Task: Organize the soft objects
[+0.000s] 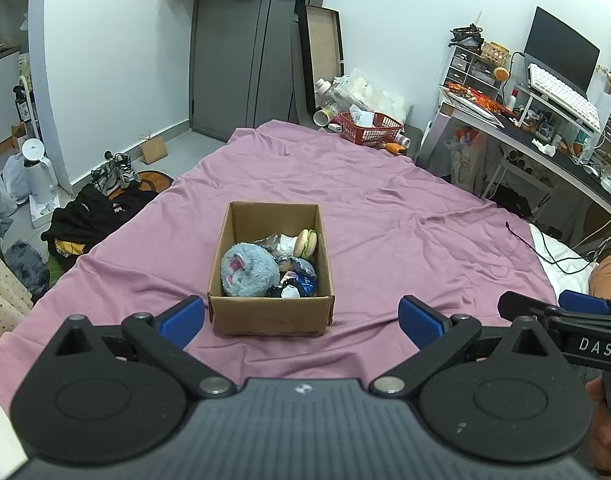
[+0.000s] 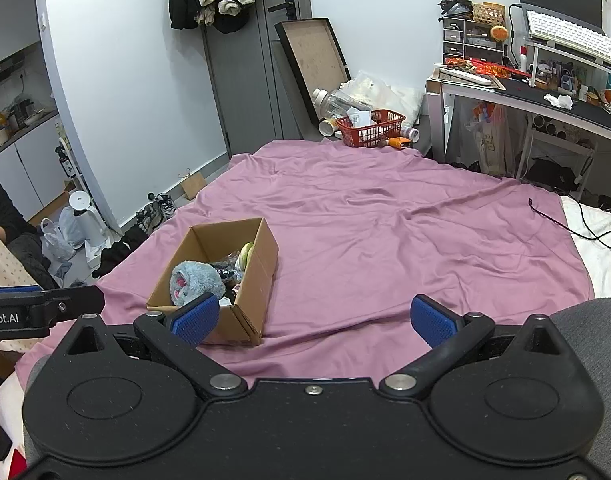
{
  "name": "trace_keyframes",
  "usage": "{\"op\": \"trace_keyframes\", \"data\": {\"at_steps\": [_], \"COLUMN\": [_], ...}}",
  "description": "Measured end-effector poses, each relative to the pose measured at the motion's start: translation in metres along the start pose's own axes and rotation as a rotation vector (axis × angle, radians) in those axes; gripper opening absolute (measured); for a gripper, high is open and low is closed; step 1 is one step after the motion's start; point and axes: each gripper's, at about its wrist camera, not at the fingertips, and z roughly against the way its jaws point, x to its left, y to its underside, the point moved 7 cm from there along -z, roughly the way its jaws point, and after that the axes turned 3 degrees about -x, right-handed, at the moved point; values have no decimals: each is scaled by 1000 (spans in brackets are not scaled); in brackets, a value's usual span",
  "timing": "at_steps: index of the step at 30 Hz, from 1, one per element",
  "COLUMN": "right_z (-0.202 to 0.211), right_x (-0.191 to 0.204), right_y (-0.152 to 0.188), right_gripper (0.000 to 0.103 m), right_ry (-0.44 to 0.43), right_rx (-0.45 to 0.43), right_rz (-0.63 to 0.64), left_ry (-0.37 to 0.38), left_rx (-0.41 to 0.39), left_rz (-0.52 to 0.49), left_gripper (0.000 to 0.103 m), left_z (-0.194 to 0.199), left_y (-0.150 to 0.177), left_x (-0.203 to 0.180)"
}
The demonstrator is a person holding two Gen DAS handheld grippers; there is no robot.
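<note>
A brown cardboard box (image 1: 265, 314) (image 2: 257, 268) stands on the purple bedsheet (image 1: 385, 220) (image 2: 385, 220). Inside it lie a fluffy blue plush (image 1: 247, 268) (image 2: 195, 280), a burger-shaped soft toy (image 1: 307, 242) (image 2: 246, 254) and several smaller dark soft items (image 1: 295, 280). My left gripper (image 1: 301, 320) hovers just in front of the box, open, with nothing between its blue pads. My right gripper (image 2: 313, 318) is open and empty too, with the box at its left finger. The right gripper's tip shows at the right edge of the left wrist view, the left gripper's at the left edge of the right wrist view.
A red basket (image 1: 369, 128) (image 2: 371, 126), bottles and a leaning frame stand beyond the bed's far end. A cluttered desk (image 1: 545, 128) (image 2: 545, 96) is at the right. Dark clothes (image 1: 93, 216) and shoes lie on the floor at the left. A black cable (image 2: 565, 228) crosses the sheet's right edge.
</note>
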Motion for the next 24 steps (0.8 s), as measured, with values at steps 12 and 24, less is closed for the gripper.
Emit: {"op": "trace_keyframes", "data": {"at_steps": [12,24], "right_z": [0,0], "right_x": [0,2], "right_y": [0,2], "right_gripper": [103,103], "right_ry": [1,-5], "right_rx": [1,8], "right_rz": [1,4], "left_ry": [2,5], "left_rx": [-3,-4], "left_rz": [-1,-1], "left_gripper": [102,102], "left_z": [1,3], "left_y": [1,4], "left_x": [-1,-3]}}
